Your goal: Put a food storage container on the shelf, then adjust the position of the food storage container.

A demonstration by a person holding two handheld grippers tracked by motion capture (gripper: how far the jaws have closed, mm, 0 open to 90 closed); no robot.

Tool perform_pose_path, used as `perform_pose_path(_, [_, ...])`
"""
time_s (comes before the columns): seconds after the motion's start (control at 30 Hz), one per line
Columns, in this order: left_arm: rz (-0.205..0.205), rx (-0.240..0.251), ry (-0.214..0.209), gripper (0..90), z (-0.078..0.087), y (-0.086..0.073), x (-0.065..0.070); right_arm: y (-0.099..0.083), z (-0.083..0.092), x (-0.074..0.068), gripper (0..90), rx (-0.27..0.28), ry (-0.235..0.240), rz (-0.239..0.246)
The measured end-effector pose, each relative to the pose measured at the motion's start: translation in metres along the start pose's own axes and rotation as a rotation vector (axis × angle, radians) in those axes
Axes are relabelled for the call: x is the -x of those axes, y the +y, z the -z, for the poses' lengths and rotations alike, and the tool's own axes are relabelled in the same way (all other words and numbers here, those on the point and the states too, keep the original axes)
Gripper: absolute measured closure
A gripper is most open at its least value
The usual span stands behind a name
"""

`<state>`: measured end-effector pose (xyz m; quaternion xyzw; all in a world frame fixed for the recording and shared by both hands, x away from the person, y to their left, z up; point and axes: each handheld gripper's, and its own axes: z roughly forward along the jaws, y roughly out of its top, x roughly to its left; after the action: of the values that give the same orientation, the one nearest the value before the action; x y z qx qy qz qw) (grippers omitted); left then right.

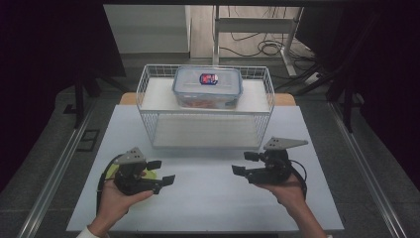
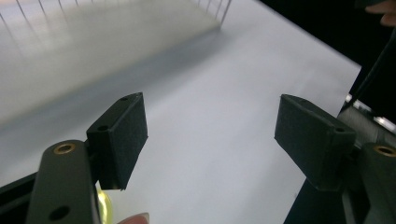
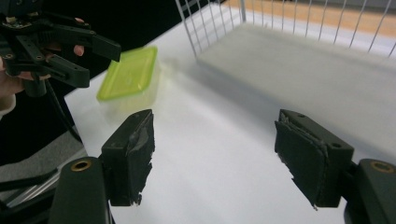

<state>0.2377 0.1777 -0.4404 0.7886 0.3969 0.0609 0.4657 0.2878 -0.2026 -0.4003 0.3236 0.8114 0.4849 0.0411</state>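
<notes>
Two hand-held black claws over a pale grey rectangular worktop [image 1: 208, 198], one in each of a person's hands, both near the front edge.

Left claw [image 1: 161, 172]: held in the left hand [image 1: 116, 198] at the near left, pointing right across the worktop. Jaws stand wide apart with nothing between them; in the left gripper view [image 2: 210, 135] bare worktop shows in the gap.

Right claw [image 1: 246, 163]: held in the right hand [image 1: 287, 191] at the near right, pointing left toward the other claw, a grey three-cornered plate [image 1: 285, 144] on top. Jaws likewise spread and empty in the right gripper view [image 3: 215, 144]; the pads [image 3: 301, 161] look worn and frayed at the edges.

Small container with a flat yellow-green lid [image 3: 128, 74]: on the worktop at the near left, just beside and partly under the left claw. In the high view only a sliver of it [image 1: 113, 171] is visible past the hand.

White two-tier wire basket rack [image 1: 148, 99]: at the far middle of the worktop, its lower shelf bare.

Clear rectangular plastic box with a blue-trimmed snap lid [image 1: 208, 87]: on the rack's upper tier, centred, a red and blue label on the lid, reddish contents inside that cannot be made out.

Both claws are well apart from the rack and from each other.
</notes>
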Motion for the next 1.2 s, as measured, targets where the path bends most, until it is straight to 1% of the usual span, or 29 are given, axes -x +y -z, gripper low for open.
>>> perform_pose_path(0.03, [0.001, -0.011, -0.002, 25.9, -0.004, -0.005, 0.001, -0.012, -0.004, 0.0, 28.5, -0.017, 0.002, -0.005])
perform_pose_path(0.07, [-0.004, -0.02, -0.001, 25.7, -0.007, -0.008, 0.001, -0.016, -0.005, 0.001, 28.6, -0.02, 0.0, -0.01])
perform_pose_path(0.1, [-0.017, -0.046, 0.002, 25.1, -0.013, -0.016, 0.003, -0.021, -0.007, 0.002, 28.6, -0.032, 0.001, -0.017])
perform_pose_path(0.13, [-0.021, -0.051, 0.005, 25.2, -0.014, -0.017, 0.004, -0.025, -0.009, 0.003, 28.6, -0.052, 0.0, -0.022])
perform_pose_path(0.2, [-0.023, -0.055, 0.007, 23.6, -0.015, -0.019, 0.005, -0.028, -0.01, 0.004, 28.5, -0.056, -0.004, -0.025])
perform_pose_path(0.23, [-0.042, -0.07, 0.006, 22.9, -0.016, -0.022, 0.008, -0.033, -0.01, 0.005, 28.6, -0.056, 0.0, -0.036])
perform_pose_path(0.27, [-0.049, -0.07, 0.009, 21.8, -0.016, -0.024, 0.01, -0.035, -0.01, 0.005, 28.6, -0.059, -0.003, -0.036])
perform_pose_path(0.3, [-0.055, -0.07, 0.003, 21.5, -0.014, -0.025, 0.011, -0.037, -0.009, 0.005, 28.6, -0.063, -0.006, -0.035])
perform_pose_path(0.4, [-0.064, -0.065, 0.009, 23.6, -0.011, -0.026, 0.012, -0.045, -0.011, 0.005, 28.5, -0.075, -0.006, -0.041])
perform_pose_path(0.43, [-0.075, -0.066, 0.026, 24.0, -0.01, -0.028, 0.012, -0.047, -0.011, 0.005, 28.5, -0.081, -0.006, -0.043])
perform_pose_path(0.47, [-0.075, -0.066, 0.026, 24.0, -0.01, -0.028, 0.012, -0.047, -0.011, 0.005, 28.5, -0.081, -0.006, -0.043])
perform_pose_path(0.5, [-0.086, -0.07, 0.055, 24.1, -0.009, -0.032, 0.013, -0.05, -0.012, 0.004, 28.6, -0.087, -0.008, -0.037])
perform_pose_path(0.53, [-0.091, -0.075, 0.065, 24.2, -0.009, -0.034, 0.012, -0.052, -0.011, 0.003, 28.5, -0.087, -0.004, -0.038])
perform_pose_path(0.6, [-0.069, -0.086, 0.062, 24.9, -0.008, -0.038, 0.01, -0.056, -0.011, 0.002, 28.5, -0.09, -0.006, -0.029])
perform_pose_path(0.63, [-0.061, -0.088, 0.06, 26.8, -0.008, -0.038, 0.009, -0.057, -0.01, 0.002, 28.5, -0.093, -0.011, -0.023])
perform_pose_path(0.8, [-0.065, -0.08, 0.073, 27.5, -0.004, -0.038, 0.008, -0.059, -0.008, 0.003, 28.4, -0.087, -0.018, -0.029])
perform_pose_path(0.83, [-0.074, -0.074, 0.075, 27.5, -0.003, -0.037, 0.008, -0.059, -0.007, 0.004, 28.4, -0.084, -0.02, -0.033])
perform_pose_path(0.93, [-0.072, -0.07, 0.079, 27.3, 0.0, -0.036, 0.006, -0.059, -0.005, 0.004, 28.4, -0.083, -0.032, -0.026])
perform_pose_path(1.03, [-0.061, -0.057, 0.081, 26.2, 0.002, -0.036, 0.004, -0.059, -0.003, 0.004, 28.3, -0.074, -0.035, -0.021])
perform_pose_path(1.1, [-0.053, -0.043, 0.084, 24.9, 0.005, -0.035, 0.002, -0.06, -0.002, 0.004, 28.3, -0.076, -0.037, -0.021])
perform_pose_path(1.2, [-0.049, -0.04, 0.085, 24.5, 0.009, -0.035, -0.001, -0.062, -0.001, 0.006, 28.0, -0.084, -0.049, -0.026])
